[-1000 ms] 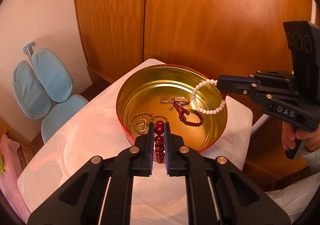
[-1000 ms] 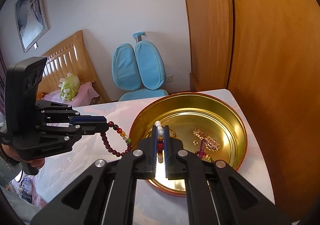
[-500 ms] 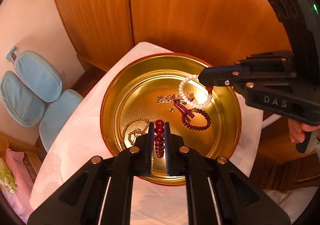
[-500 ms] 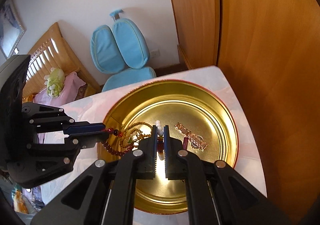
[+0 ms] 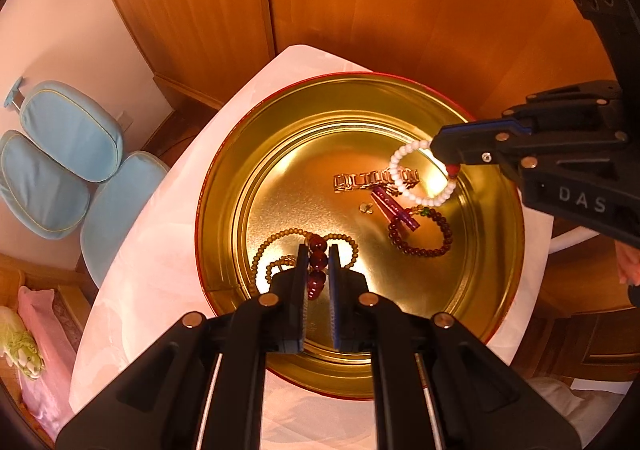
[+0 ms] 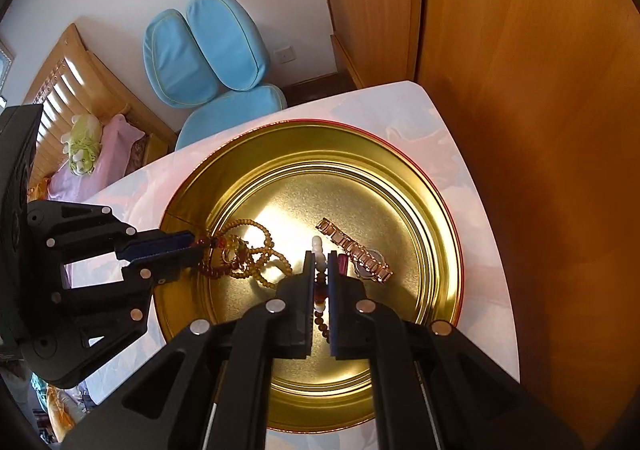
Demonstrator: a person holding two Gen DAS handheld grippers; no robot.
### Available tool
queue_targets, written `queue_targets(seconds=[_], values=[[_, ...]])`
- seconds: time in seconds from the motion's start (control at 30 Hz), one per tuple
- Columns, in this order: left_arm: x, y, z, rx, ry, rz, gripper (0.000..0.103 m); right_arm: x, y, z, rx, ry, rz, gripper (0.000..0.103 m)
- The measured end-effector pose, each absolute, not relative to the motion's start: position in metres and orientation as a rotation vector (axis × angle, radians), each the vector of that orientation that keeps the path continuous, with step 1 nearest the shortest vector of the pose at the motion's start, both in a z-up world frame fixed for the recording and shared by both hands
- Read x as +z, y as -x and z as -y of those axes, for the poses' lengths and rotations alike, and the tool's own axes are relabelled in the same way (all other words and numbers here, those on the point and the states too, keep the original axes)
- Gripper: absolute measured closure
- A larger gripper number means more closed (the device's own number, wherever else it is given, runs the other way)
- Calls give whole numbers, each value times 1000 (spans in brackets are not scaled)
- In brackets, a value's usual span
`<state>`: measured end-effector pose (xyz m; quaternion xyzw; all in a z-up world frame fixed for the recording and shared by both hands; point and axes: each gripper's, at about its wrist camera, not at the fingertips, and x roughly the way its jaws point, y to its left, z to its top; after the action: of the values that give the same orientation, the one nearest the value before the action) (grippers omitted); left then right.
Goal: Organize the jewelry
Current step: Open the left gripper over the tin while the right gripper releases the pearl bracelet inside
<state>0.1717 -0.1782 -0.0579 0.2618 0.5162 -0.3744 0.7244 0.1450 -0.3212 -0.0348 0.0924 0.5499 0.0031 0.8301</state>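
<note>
Left gripper [image 5: 318, 270] clamped narrow on a strand of dark red beads [image 5: 317, 264], which runs lengthwise up between the fingers, over the near-left floor of the gold tin [image 5: 224, 186]. Right gripper [image 6: 320, 270] pinched tight on the white bead bracelet [image 5: 416, 174]; its loop hangs open off the fingertips, low over the tin's right half. On the tin floor: a tan bead necklace [image 5: 280, 250] coiled just ahead of the left fingertips, a dark bead bracelet [image 5: 424, 238] to the right, a gold link watch [image 5: 372, 182] lying crosswise toward the back. Raised rim all round; centre floor bare. Tin sits on a white table [image 5: 160, 250]; wooden wardrobe [image 5: 360, 2] close behind, blue chair [image 5: 64, 154] far left.
</note>
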Motion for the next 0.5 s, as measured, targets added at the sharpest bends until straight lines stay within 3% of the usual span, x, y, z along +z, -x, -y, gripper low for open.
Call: queue_targets(seconds=[0.5], values=[[-61,-168,176,-811,-603,-1137,93,-38,-139,316,5,-190,-1171,96]])
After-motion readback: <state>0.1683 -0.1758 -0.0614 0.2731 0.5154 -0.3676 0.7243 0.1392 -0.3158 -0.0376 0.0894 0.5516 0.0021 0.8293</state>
